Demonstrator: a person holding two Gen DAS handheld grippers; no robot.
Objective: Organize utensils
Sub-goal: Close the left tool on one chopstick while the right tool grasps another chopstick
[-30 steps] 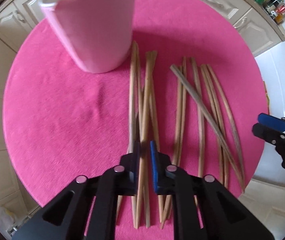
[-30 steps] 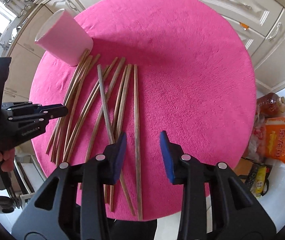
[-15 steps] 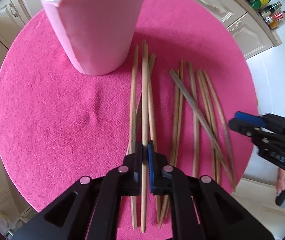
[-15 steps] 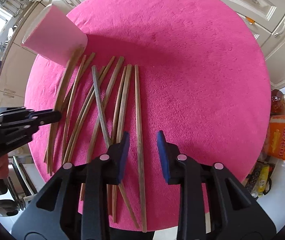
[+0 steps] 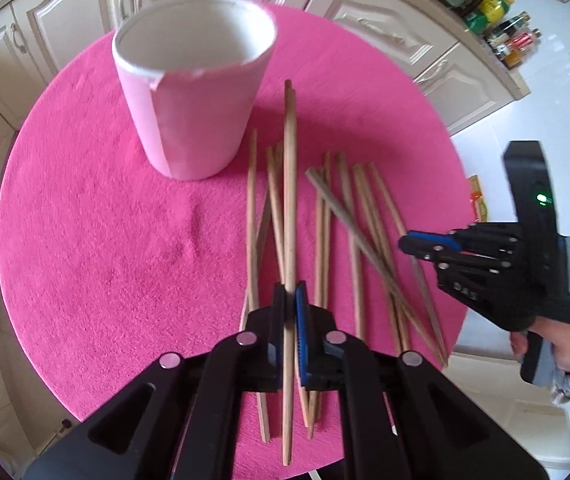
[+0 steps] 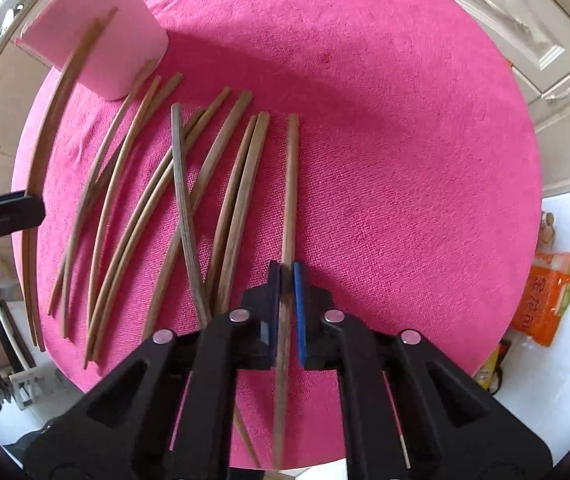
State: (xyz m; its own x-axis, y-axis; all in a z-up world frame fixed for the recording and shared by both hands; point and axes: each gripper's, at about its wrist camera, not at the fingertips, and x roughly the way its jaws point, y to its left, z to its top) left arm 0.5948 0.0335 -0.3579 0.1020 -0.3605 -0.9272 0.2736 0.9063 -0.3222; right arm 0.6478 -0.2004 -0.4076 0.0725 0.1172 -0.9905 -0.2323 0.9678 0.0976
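A round tabletop (image 5: 105, 240) under a pink cloth carries everything. The pale pink cup (image 5: 193, 92) stands upright at its far left, mouth open and apparently empty. Right of the cup, the loose chopsticks (image 5: 349, 216) lie in a rough fan on the cloth, several crossing.

The left tongs (image 5: 290, 300) are clenched on a light chopstick (image 5: 290, 168), which looks lifted off the cloth, its far tip just right of the cup's rim. The right tongs (image 6: 286, 280) are clenched on a darker chopstick (image 6: 291, 184) at the right edge of the fan; whether it has left the cloth cannot be told.

Judging ahead, each stick is pinched well back from its far tip, so the long free end could swing or pivot in the pads and miss the cup's mouth. A tip striking the wall might tip the cup. Both hands heading there together risk a clash over the rim.
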